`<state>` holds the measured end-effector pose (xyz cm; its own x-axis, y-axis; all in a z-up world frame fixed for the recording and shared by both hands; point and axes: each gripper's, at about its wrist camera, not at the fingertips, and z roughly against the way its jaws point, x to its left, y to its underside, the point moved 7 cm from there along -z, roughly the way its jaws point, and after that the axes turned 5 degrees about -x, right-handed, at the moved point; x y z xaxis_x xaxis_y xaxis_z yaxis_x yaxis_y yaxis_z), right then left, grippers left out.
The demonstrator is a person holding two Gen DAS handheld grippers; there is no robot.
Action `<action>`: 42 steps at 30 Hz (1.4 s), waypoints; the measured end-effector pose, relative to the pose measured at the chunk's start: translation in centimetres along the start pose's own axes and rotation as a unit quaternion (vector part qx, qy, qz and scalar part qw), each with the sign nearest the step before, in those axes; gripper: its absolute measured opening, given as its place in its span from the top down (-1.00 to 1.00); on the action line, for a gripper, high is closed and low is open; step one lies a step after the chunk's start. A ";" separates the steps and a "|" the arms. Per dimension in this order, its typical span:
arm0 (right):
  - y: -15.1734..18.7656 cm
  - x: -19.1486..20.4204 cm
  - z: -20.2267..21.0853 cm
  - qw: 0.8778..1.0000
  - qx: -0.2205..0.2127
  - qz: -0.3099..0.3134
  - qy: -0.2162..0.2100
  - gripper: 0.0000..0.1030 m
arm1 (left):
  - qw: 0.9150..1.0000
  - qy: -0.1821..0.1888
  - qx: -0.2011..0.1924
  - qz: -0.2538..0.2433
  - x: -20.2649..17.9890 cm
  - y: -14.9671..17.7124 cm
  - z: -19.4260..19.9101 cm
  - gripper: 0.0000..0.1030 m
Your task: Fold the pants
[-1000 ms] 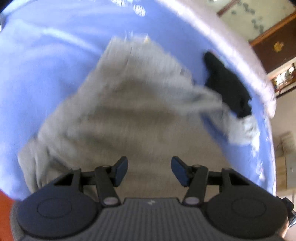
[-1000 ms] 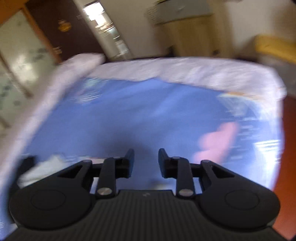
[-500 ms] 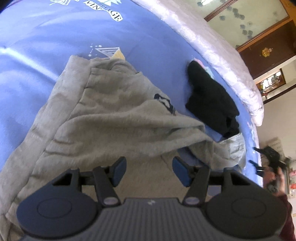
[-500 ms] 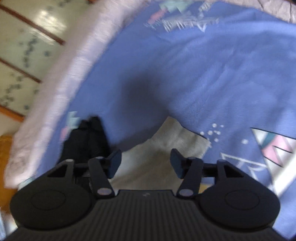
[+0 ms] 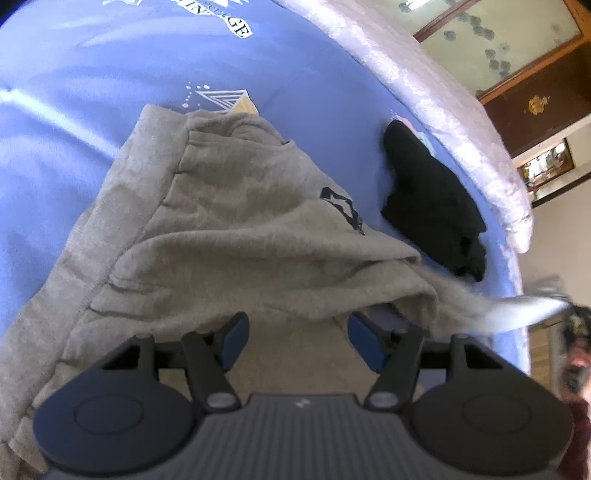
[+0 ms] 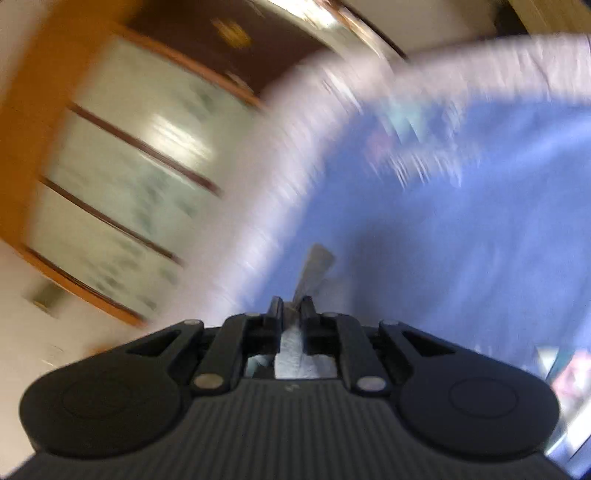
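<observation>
My left gripper (image 5: 297,338) hovers over the grey pants (image 5: 229,240) crumpled on the blue bedspread (image 5: 74,110), jaws opening, pads clear of cloth; my right gripper (image 6: 290,308) closes, pinching a pants corner (image 6: 314,269)

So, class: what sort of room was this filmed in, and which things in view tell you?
Most likely a bedroom. Grey pants and a black garment lie on a bed with a blue printed cover and pale edging; a wooden cabinet with patterned glass doors stands behind.
</observation>
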<state>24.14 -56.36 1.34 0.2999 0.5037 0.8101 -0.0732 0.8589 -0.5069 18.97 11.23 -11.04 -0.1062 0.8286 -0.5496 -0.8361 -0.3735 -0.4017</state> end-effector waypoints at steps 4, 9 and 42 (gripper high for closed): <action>-3.0 -3.8 7.1 0.997 -0.070 0.017 0.016 0.74 | 1.000 -0.001 0.017 0.013 0.8 0.6 -0.5 -0.18; -1.6 -14.7 9.1 0.968 -0.033 0.018 0.246 0.16 | 0.999 -0.003 0.031 0.015 0.7 0.5 -1.2 -0.18; 2.0 -17.7 5.9 0.977 0.013 -0.065 0.201 0.68 | 0.994 -0.041 -0.082 0.053 2.8 -10.4 3.5 0.91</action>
<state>13.06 -63.05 -12.26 0.6573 0.3181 0.6833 -0.0323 0.9176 -0.3961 25.43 18.87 -5.81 -0.2387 0.8098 -0.5359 -0.7194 -0.5182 -0.4625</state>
